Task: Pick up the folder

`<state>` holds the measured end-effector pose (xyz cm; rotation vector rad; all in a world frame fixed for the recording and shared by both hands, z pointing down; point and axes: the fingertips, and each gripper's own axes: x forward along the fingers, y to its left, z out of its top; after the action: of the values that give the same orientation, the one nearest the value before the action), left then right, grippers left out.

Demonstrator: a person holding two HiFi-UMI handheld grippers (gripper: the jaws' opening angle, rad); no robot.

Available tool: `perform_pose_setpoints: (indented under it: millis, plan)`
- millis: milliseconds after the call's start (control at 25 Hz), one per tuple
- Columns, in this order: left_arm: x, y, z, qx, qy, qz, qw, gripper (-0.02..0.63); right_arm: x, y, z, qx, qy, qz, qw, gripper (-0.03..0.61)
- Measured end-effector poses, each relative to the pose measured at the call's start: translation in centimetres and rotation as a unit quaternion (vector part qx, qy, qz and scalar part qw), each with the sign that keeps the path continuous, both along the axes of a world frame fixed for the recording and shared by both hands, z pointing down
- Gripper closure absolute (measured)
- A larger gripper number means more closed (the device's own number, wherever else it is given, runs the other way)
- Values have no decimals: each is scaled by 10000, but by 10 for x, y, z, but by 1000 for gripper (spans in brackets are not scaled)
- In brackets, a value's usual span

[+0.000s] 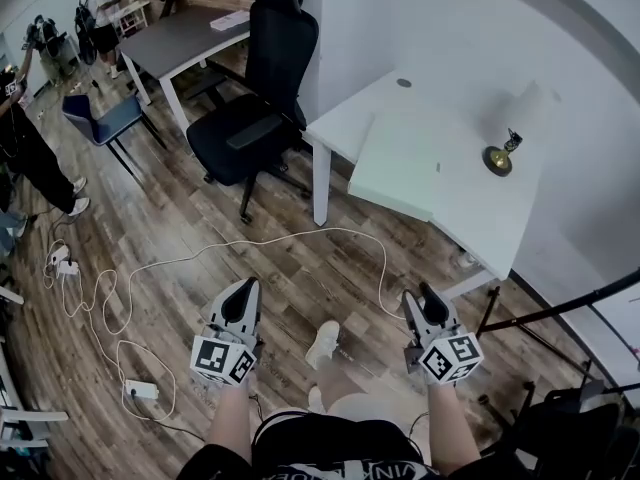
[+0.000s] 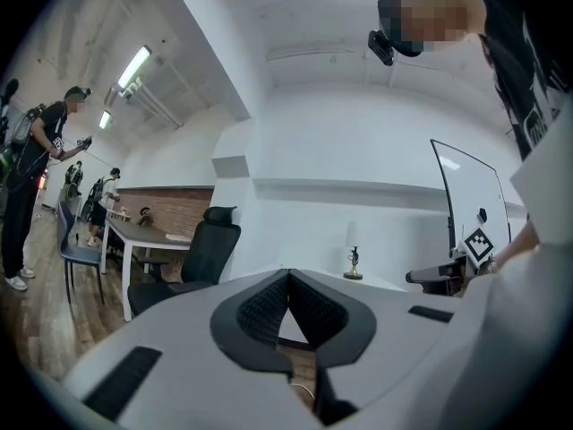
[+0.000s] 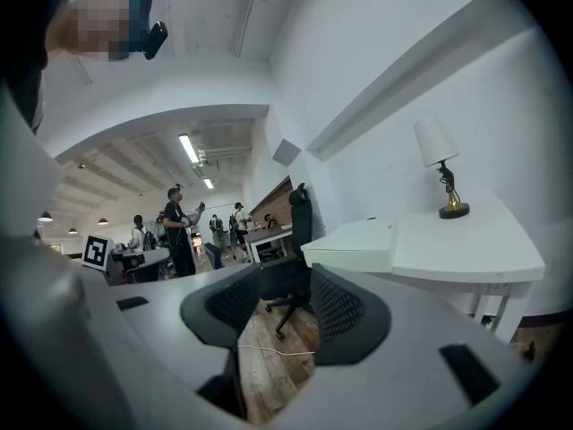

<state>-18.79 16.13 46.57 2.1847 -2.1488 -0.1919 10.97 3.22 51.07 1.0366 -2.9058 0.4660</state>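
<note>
Lying on the desk: the folder (image 1: 410,168), pale and flat, is set at the near edge of the white desk (image 1: 500,223), with one corner overhanging the rim (clearest in the right gripper view, folder (image 3: 354,240)).
Folder vs grippers: it is well apart from both and is touched by neither.
Left gripper (image 1: 244,286): held low over the wood floor (image 1: 180,228) and pointed toward the desk. In its own view (image 2: 287,272) the jaw tips are pressed together and nothing is pinched (a small gap is left behind the tips).
Right gripper (image 1: 421,294): held low on the other side. In its own view (image 3: 285,276) the jaws are spread and nothing is gripped, and chair and floor are seen through the gap.
Lamp (image 1: 505,148): set upright on the desk beyond the folder, apart from it, near the wall.
Office chair (image 1: 250,118): black, just beside the desk's left end in the head view.
Cable (image 1: 300,236): white, looped across the floor between the grippers and the desk.
</note>
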Motion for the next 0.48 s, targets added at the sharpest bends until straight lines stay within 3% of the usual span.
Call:
perform_pose_setpoints:
  millis: [480]
  plan:
    - [-26, -74, -3, 47, -97, 198, 9997, 600, -31, -60, 12, -169, -177, 162, 9996, 402]
